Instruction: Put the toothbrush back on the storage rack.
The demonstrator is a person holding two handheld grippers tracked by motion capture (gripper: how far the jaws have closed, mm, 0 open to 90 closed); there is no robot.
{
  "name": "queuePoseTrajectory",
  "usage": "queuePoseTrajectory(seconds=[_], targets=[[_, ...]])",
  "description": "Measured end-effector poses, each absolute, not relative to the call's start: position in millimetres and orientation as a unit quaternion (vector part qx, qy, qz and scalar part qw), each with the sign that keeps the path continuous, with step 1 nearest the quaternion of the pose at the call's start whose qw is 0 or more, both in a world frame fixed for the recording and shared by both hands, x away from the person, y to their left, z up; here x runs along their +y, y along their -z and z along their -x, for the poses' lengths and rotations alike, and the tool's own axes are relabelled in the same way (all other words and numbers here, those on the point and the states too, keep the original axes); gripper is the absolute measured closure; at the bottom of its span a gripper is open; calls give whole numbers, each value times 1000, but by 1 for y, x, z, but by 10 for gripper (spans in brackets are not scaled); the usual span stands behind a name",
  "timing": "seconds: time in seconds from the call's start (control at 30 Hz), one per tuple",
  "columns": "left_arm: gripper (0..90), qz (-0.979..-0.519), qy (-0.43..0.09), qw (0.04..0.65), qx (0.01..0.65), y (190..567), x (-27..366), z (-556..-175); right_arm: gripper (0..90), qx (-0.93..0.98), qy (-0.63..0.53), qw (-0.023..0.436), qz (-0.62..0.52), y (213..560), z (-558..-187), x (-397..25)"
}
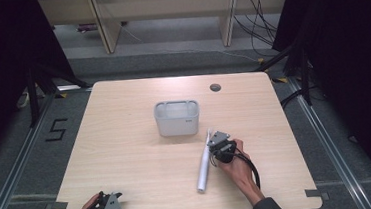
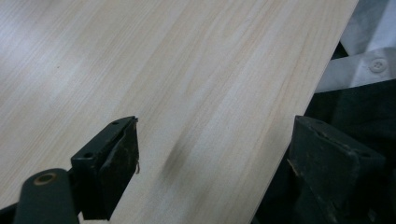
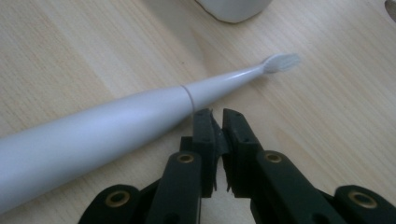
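A: Where did the toothbrush (image 1: 203, 166) lie?

B: Flat on the table (image 1: 127, 154), its bristled head pointing toward the grey tub (image 1: 176, 118).

A: And the right gripper (image 3: 217, 116)?

B: Just beside the toothbrush's neck, jaws pressed together, gripping nothing.

A: The left gripper (image 2: 210, 154)?

B: At the table's near edge, jaws wide apart, empty.

High view looks forward and down over my tabletop (image 1: 128, 164). Right claw (image 3: 218, 114) camera sits close above the toothbrush (image 3: 116, 126) (shared with high view). Left claw (image 2: 212, 140) camera: near edge, close.
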State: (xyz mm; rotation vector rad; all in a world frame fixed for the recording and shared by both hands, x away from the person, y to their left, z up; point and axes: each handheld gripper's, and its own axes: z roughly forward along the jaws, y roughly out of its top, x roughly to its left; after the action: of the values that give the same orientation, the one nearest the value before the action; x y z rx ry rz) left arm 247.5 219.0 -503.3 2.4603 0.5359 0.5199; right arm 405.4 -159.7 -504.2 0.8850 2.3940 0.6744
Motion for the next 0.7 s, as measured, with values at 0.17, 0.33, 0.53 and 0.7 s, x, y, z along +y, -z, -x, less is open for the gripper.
queuePoseTrajectory(seconds=[0.17,0.33,0.53,0.7], targets=[[156,-911,-197,293,211,505,218,-247,642,857,-268,254,-360,490,-407,-170],[156,-912,-198,291,210,505,219,-247,442,828,-299,210,-425,469,-397,-171],[156,-911,-198,295,211,504,219,-247,314,828,-301,161,-445,461,-386,-150],[156,-911,-197,293,211,505,219,-247,300,844,-272,136,-442,469,-386,-138]])
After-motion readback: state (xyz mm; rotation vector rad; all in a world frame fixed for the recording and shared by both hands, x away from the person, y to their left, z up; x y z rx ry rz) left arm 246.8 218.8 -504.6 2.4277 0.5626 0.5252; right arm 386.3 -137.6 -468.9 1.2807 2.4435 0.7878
